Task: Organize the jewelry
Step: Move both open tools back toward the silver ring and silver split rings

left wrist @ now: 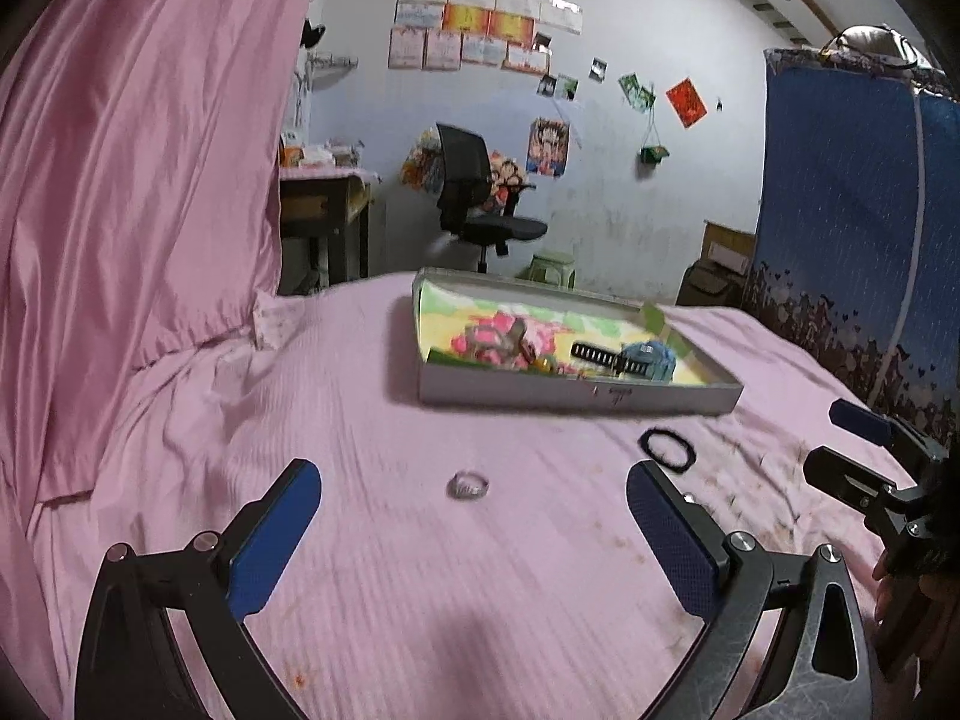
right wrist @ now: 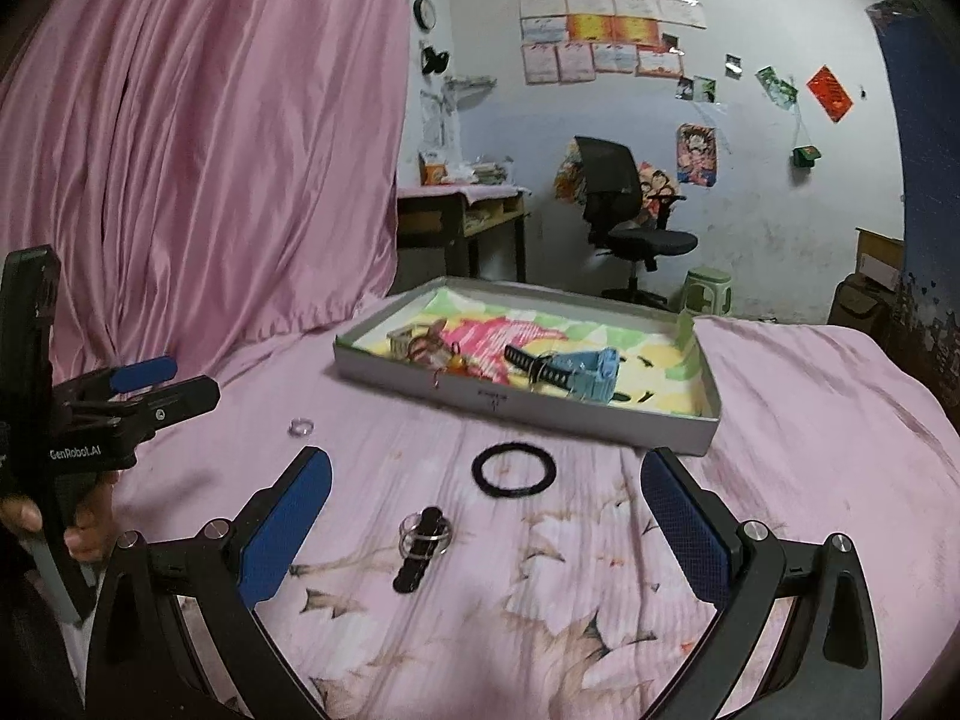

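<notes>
A shallow grey box (left wrist: 576, 397) (right wrist: 528, 405) with a colourful lining lies on the pink bed and holds a sword-shaped trinket (right wrist: 534, 365), a blue piece (right wrist: 591, 375) and other small items. A clear ring (left wrist: 468, 485) (right wrist: 301, 426) lies just ahead of my left gripper (left wrist: 474, 489), whose jaws stand wide open and empty. A black hair tie (left wrist: 667, 448) (right wrist: 511, 471) lies before the box. A black strap with rings (right wrist: 423, 543) lies between the open fingers of my right gripper (right wrist: 486, 483), untouched.
A pink curtain (right wrist: 210, 150) hangs at the left. Beyond the bed stand a desk (right wrist: 462, 210), a black office chair (right wrist: 624, 210) and a green stool (right wrist: 708, 294). A blue patterned cloth (left wrist: 852, 210) hangs at the right. A hand (right wrist: 90, 516) holds the left gripper's handle.
</notes>
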`<action>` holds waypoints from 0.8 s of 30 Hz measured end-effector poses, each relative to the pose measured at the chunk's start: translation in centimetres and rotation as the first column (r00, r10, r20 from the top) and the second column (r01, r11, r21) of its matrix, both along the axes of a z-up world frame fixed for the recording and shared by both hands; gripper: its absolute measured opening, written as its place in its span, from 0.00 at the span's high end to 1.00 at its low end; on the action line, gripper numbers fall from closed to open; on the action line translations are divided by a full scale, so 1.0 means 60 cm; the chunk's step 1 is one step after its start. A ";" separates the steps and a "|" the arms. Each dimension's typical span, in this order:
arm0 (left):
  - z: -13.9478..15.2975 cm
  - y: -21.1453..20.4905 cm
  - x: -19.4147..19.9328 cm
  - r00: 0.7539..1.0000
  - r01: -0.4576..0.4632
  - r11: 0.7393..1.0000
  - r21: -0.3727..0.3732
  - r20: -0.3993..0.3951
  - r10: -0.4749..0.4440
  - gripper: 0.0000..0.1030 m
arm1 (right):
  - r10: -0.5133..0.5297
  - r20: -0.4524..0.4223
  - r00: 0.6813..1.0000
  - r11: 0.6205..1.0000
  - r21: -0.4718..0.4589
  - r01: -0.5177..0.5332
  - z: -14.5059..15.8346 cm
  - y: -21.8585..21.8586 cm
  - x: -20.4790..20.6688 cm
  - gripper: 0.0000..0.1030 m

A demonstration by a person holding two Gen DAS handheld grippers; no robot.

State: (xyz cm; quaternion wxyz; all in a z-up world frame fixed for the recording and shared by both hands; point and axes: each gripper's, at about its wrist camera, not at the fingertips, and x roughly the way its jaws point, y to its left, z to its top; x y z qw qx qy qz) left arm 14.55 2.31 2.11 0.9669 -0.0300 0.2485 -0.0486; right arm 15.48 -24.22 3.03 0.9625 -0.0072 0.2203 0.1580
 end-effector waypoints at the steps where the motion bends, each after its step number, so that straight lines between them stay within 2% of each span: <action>1: -0.003 0.002 0.004 1.000 0.005 1.000 -0.003 -0.017 -0.005 0.00 | 0.005 -0.012 1.000 1.000 -0.005 -0.005 -0.002 0.001 0.003 0.01; 10: -0.032 0.014 0.043 0.986 0.022 0.999 -0.026 -0.163 -0.026 0.00 | 0.056 -0.174 0.983 0.997 -0.048 -0.065 -0.038 0.024 0.039 0.01; 16: -0.047 0.010 0.078 0.968 0.044 0.999 0.006 -0.248 -0.042 0.01 | 0.095 -0.263 0.960 0.992 -0.054 -0.113 -0.064 0.041 0.062 0.02; 19: -0.051 0.005 0.093 0.963 0.068 0.998 0.019 -0.263 -0.060 0.05 | 0.113 -0.300 0.947 0.990 -0.051 -0.134 -0.075 0.046 0.070 0.12; 23: -0.059 -0.001 0.114 0.950 0.093 0.995 0.020 -0.300 -0.083 0.26 | 0.127 -0.344 0.930 0.988 -0.042 -0.150 -0.089 0.051 0.080 0.36; 24: -0.063 -0.001 0.119 0.946 0.097 0.995 0.016 -0.312 -0.087 0.28 | 0.130 -0.350 0.928 0.987 -0.040 -0.154 -0.092 0.053 0.082 0.39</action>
